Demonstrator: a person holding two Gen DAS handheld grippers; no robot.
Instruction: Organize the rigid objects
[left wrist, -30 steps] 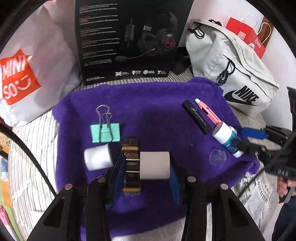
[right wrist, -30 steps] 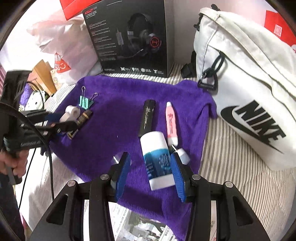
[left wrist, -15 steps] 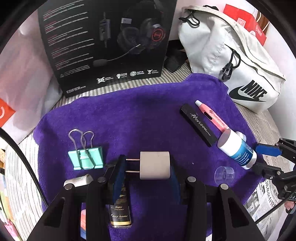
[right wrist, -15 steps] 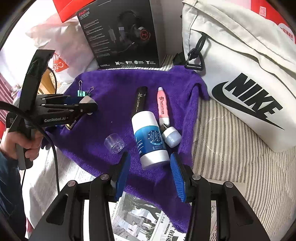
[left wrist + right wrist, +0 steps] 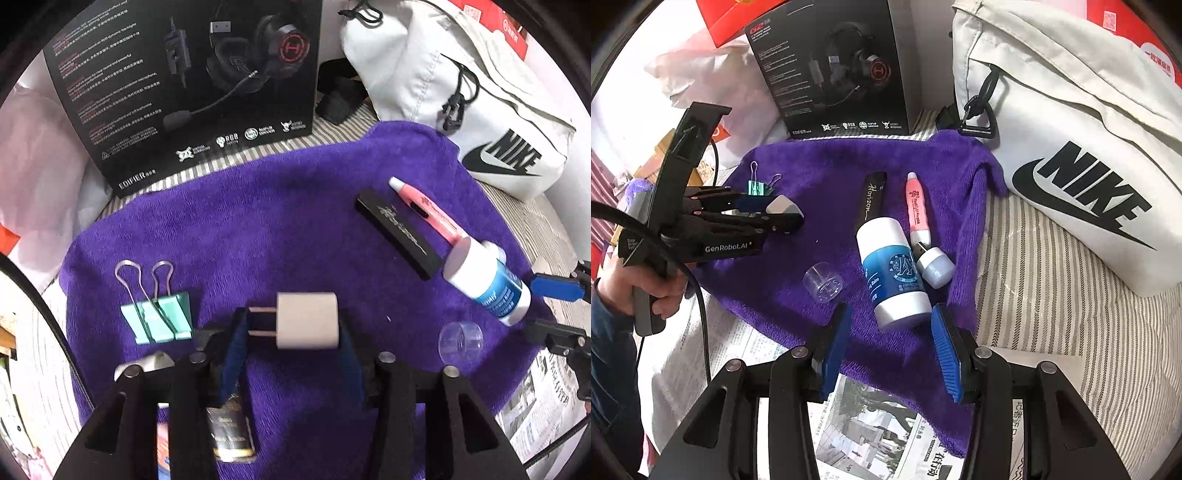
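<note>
**Left wrist view: white charger between opening pads**

Left wrist view puts the left claw point(image 5: 293, 328) right over the purple towel point(image 5: 280, 221), and the white charger point(image 5: 307, 320) sits between its blue pads, prongs pointing at the left pad. The jaws are opening as we watch; the right pad sits right against the charger body, while the left pad meets only the prong tips, so call it a loosening hold. Just left of the claw lies the mint binder clip point(image 5: 157, 321), wire handles pointing away. Beneath the claw's frame a dark little bottle with a gold label point(image 5: 231, 435) peeks out, and a white cylinder point(image 5: 147, 363) shows at the left finger's base.

Over to the right wrist view: the right claw point(image 5: 892, 352) hovers with its pads spread, nothing pressed between them. Just ahead of it lies the white bottle with the blue label point(image 5: 892, 266), its base nearest the pads and not touching either. To the bottle's right rests a small white cap point(image 5: 935, 266), with the pink pen point(image 5: 918, 210) beyond it. A black stick marked Horizon point(image 5: 873, 199) lies ahead of the bottle, and a clear cap point(image 5: 823, 282) sits off to the claw's left. A hand point(image 5: 646, 291) grips the left tool's handle at the far left. A white Nike bag point(image 5: 1071, 155) stands off to the right.
</note>
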